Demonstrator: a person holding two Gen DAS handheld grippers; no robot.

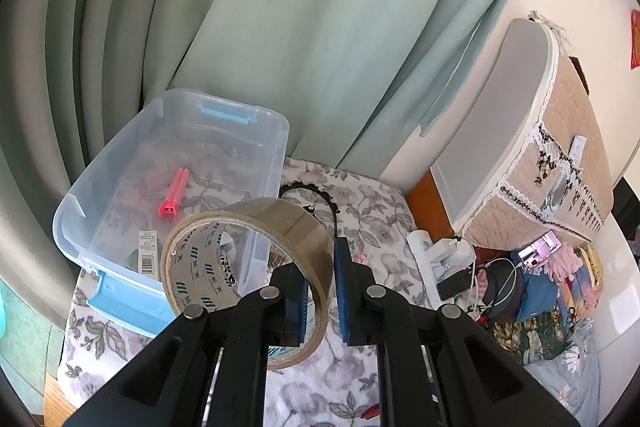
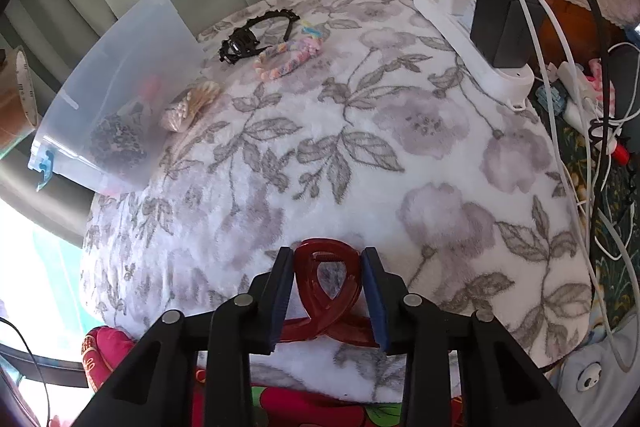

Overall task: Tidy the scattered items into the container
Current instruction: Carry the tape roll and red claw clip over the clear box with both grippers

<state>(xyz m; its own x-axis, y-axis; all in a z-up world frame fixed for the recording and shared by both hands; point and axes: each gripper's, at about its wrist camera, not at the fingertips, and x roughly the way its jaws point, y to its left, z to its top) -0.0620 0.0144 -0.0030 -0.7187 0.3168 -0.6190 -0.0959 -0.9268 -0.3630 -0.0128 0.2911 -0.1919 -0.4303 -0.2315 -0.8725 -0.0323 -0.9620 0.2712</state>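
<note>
A: On the floral blanket [image 2: 320,155], how much of the tidying is done?

B: Some of it, I'd judge. The clear container [image 1: 276,131] sits at the blanket's far left, and inside it lie a pink clip [image 1: 174,197] and a few other small things I can't name through the cloudy wall.

A: What's left out?

B: In the right wrist view, a black headband [image 2: 272,21], a pastel braided hair tie [image 2: 288,57] and a tan scalloped piece [image 2: 192,105] that lies right against the container wall. All of them are near the container but outside it.

A: And the tongs?

B: The left tongs [image 1: 320,291] are clenched on the wall of a roll of brown tape [image 1: 248,267], one pad inside the ring and one outside, held up just in front of the container. The right tongs [image 2: 328,299] straddle a red hair claw [image 2: 326,291] lying on the blanket's near edge; the pads look pressed to its two looped handles.

A: How does the claw look?

B: Glossy, translucent dark red, with crossed loops and its spring at the top.
</note>
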